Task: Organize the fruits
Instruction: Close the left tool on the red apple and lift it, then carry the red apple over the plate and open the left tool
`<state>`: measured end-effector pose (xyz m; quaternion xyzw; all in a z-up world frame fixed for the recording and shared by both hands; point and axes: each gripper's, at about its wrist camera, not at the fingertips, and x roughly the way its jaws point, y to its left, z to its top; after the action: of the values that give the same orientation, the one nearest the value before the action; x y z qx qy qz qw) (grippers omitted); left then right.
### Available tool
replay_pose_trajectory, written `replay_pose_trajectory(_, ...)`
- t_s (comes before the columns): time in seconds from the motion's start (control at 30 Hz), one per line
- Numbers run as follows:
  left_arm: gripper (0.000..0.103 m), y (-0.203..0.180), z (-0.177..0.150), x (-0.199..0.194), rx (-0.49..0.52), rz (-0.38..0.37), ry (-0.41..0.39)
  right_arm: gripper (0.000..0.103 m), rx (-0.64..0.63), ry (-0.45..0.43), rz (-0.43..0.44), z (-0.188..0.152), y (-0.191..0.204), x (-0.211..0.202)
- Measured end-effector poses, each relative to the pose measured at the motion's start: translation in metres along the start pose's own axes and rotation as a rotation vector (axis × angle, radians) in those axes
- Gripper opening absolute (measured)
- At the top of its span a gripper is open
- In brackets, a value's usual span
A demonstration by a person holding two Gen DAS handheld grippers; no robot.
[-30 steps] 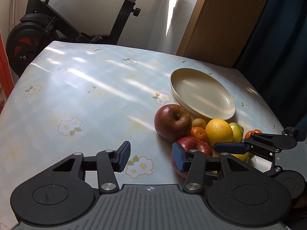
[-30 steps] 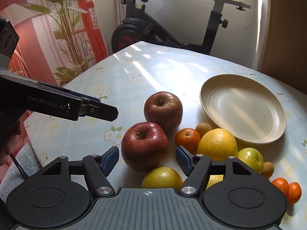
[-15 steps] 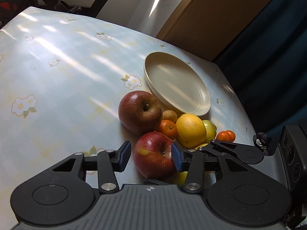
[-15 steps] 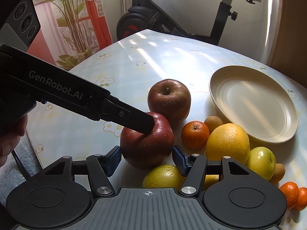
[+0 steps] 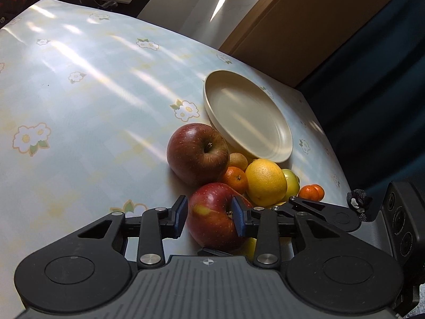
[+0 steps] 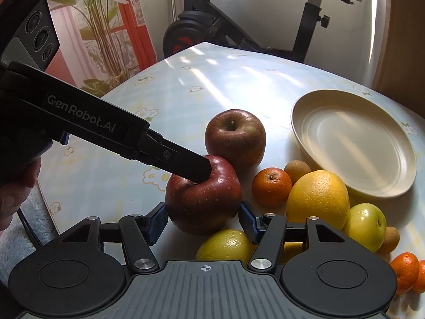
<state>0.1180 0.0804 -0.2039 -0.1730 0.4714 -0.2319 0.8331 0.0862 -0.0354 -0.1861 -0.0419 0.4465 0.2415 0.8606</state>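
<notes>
The near red apple [image 6: 203, 199] rests on the flowered table [image 6: 239, 85], at the front of a fruit pile. My left gripper [image 5: 208, 216] reaches in from the left and its jaws are closing on this apple. One of its fingers [image 6: 204, 170] sits in the stem dimple, and the pads touch the fruit. My right gripper [image 6: 203, 220] flanks the apple's lower sides with both pads against the skin. A second red apple [image 6: 235, 135] stands just behind. The cream plate [image 6: 353, 143] lies empty at the right.
Beside the apples lie a big yellow citrus [image 6: 317, 199], a mandarin [image 6: 271, 187], a green-yellow fruit [image 6: 365, 226], a yellow fruit [image 6: 225, 244], small brown fruits and mandarins [image 6: 405, 272]. An exercise bike [image 6: 202, 26] and a plant [image 6: 101, 26] stand beyond the table.
My left gripper swung right and down from bare cloth onto the near apple, and its jaws narrowed around it. The right gripper's jaws narrowed slightly and it stayed in place.
</notes>
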Motion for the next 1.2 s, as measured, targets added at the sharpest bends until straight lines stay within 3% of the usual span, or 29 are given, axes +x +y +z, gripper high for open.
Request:
replay_pose_trajectory(0.17, 0.038, 0.001, 0.001, 0.0, -0.005, -0.004, 0.005, 0.054, 0.022, 0.001, 0.013, 0.001, -0.001, -0.003)
replay_pose_trajectory(0.53, 0.035, -0.027, 0.012, -0.022, 0.05, 0.003, -0.065, 0.054, 0.022, -0.124, 0.035, 0.014, -0.014, -0.037)
replay_pose_trajectory(0.83, 0.035, -0.067, 0.066, -0.021, 0.173, 0.011, -0.145, 0.054, -0.068, -0.204, 0.0, 0.066, -0.061, -0.053)
replay_pose_trajectory(1.2, 0.035, -0.063, 0.136, 0.035, 0.168, 0.017, -0.107, 0.054, -0.047, -0.174, 0.001, 0.106, -0.121, -0.01)
